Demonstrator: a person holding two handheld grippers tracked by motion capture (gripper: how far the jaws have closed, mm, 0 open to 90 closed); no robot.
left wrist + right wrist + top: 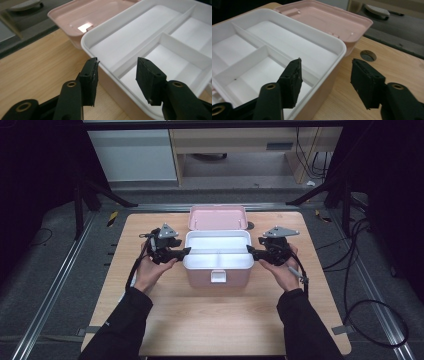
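Note:
A pink box [218, 276] stands open in the middle of the wooden table, its pink lid [218, 217] folded back behind it. A white tray [218, 262] with divided compartments sits in its top. My left gripper [187, 251] is open at the tray's left rim; its jaws straddle that rim [110, 72], one outside and one over the tray. My right gripper [250, 251] is open at the tray's right rim [332, 67] in the same way. The tray compartments [140, 37] look empty.
The wooden table [210, 315] has free surface in front of the box and at both sides. A round hole [367, 55] in the table lies just right of the lid. Cables [360, 270] trail over the floor at the right.

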